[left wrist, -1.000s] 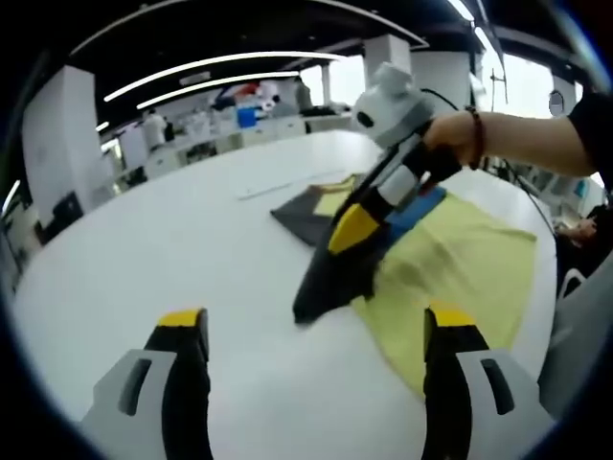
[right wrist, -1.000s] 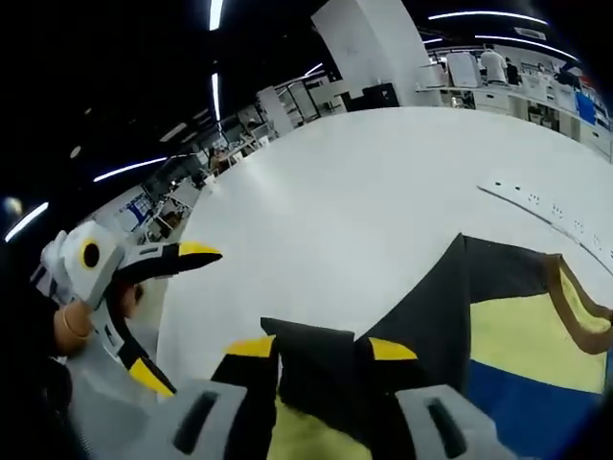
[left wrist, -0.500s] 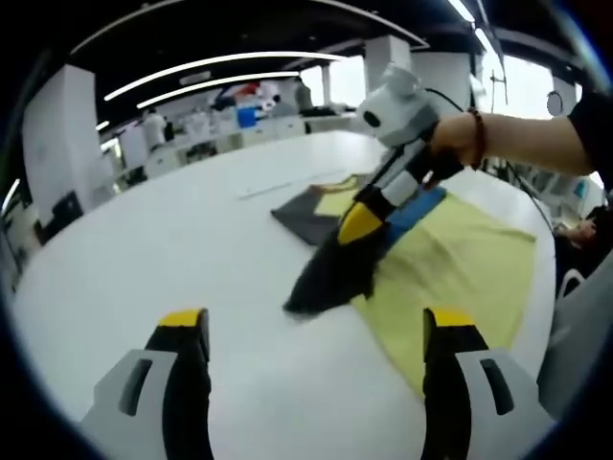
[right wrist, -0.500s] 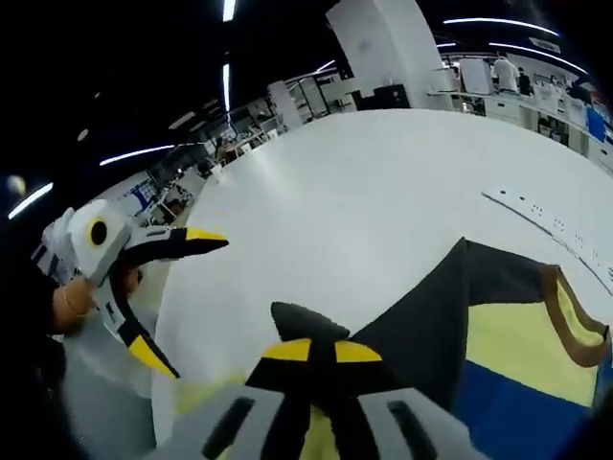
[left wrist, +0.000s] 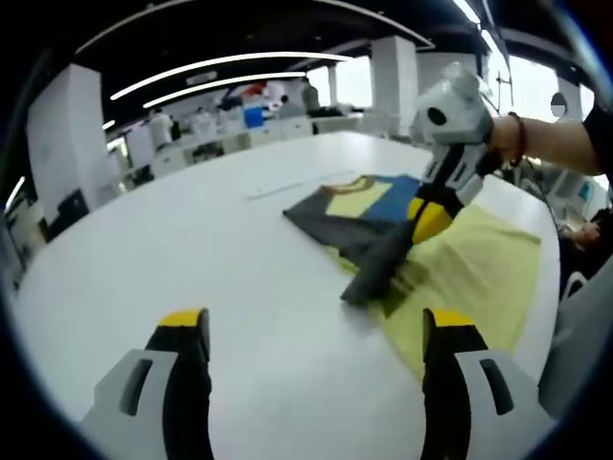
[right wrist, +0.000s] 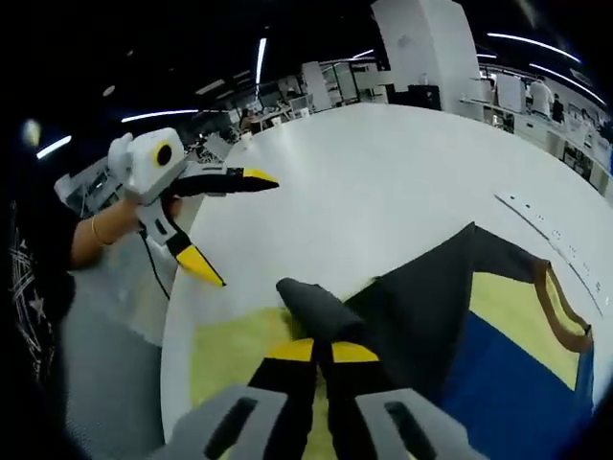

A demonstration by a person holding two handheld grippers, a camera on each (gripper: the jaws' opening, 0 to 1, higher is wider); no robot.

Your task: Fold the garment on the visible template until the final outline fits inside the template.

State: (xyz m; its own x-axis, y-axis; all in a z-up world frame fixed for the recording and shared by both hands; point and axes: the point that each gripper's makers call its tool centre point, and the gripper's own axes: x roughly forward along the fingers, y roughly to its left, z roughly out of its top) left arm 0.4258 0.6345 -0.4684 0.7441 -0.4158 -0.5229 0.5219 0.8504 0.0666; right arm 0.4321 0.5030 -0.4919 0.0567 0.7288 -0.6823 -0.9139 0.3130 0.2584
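The garment point(left wrist: 393, 225) is spread at the right centre of the white worktop point(left wrist: 192, 249). Its dark sleeve point(right wrist: 311, 305) is pinched and raised by the clenched right gripper point(right wrist: 321, 350), apparently for folding inward. The left gripper point(left wrist: 311, 331) is held released over bare worktop.

yellow, blue, dark grey garment point(left wrist: 450, 259), white table point(left wrist: 192, 259)

1. A large open-plan lab or workshop hall is shown.
2. A dark ceiling is crossed by long light strips point(left wrist: 220, 65).
3. White square columns point(left wrist: 395, 72) are seen.
4. Benches with equipment point(left wrist: 251, 115) are lined up behind the wide white table point(left wrist: 192, 240).
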